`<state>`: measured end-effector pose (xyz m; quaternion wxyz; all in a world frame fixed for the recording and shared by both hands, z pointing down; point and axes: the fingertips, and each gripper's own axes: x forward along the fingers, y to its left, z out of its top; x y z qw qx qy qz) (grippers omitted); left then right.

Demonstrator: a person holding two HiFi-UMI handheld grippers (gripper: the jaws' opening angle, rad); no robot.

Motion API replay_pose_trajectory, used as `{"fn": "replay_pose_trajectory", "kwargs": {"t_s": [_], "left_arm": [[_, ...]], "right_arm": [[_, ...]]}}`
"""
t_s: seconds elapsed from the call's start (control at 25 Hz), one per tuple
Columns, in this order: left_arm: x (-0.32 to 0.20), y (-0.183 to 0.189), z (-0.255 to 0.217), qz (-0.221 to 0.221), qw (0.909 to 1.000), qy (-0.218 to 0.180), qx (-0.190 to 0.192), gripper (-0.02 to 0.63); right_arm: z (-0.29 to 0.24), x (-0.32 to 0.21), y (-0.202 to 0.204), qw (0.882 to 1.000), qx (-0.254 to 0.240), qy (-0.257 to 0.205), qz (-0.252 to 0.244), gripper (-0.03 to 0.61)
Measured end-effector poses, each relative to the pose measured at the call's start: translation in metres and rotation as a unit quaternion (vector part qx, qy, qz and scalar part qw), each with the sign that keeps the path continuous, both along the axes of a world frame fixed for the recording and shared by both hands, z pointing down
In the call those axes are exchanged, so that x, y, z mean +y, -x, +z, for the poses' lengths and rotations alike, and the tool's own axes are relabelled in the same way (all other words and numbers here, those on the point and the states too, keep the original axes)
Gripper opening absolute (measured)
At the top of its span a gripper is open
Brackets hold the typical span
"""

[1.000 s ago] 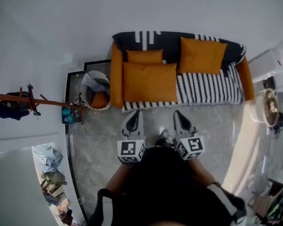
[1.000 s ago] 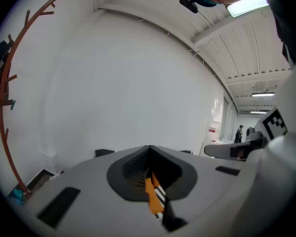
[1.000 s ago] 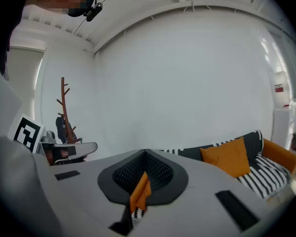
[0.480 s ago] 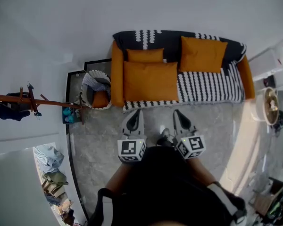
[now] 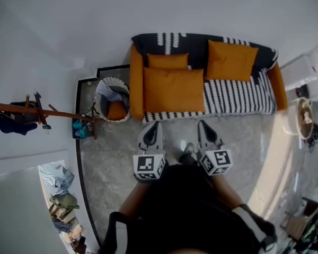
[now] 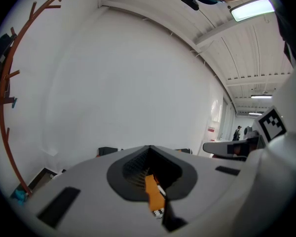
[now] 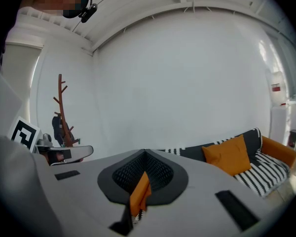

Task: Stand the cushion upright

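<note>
A large orange cushion (image 5: pixel 174 90) lies flat on the left seat of the sofa (image 5: pixel 238 99), which is draped in a black-and-white striped throw. Behind it a smaller orange cushion (image 5: pixel 168 61) leans on the backrest. Another orange cushion (image 5: pixel 231 61) (image 7: pixel 230 155) leans at the right. My left gripper (image 5: pixel 154 125) and right gripper (image 5: pixel 201 124) hover side by side over the floor just short of the sofa's front edge. Both are shut and hold nothing. In each gripper view only a sliver of the orange cushion (image 6: pixel 154 196) (image 7: pixel 139 194) shows past the closed jaws.
A woven basket (image 5: pixel 103 86) with cloth and an orange item stands left of the sofa. A brown coat rack (image 5: pixel 37 112) (image 7: pixel 63 113) stands further left. White furniture (image 5: pixel 307 73) and a round object (image 5: pixel 303 120) are at the right. A shoe (image 5: pixel 188 153) shows between the grippers.
Both grippers have edged a little toward the sofa, and the sofa sits slightly further right in the head view. The jaws have stayed shut.
</note>
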<state>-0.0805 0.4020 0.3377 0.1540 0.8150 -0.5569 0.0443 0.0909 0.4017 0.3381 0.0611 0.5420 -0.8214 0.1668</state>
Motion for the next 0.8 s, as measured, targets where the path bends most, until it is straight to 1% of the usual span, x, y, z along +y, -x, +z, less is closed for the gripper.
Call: {"fn": "replay_pose_trajectory", "kwargs": {"t_s": [0.28,0.48,0.64,0.8], "left_arm": [[0.004,0.028,0.012,0.020,0.9997,0.008,0.012,-0.003],[0.003,0.041,0.022,0.026,0.9995,0.014,0.013,-0.003],[-0.007,0.040,0.031,0.025,0.9993,0.023,0.015,-0.003],[-0.026,0.035,0.032,0.023,0.9995,0.021,0.010,-0.003]], "right_arm": [[0.006,0.009,0.031,1.000,0.006,0.005,0.021,-0.005],[0.015,0.012,0.045,1.000,0.013,0.012,0.022,-0.005],[0.017,-0.001,0.045,1.000,0.012,0.009,0.027,-0.005],[0.020,-0.024,0.042,1.000,0.006,0.006,0.024,-0.005]]}}
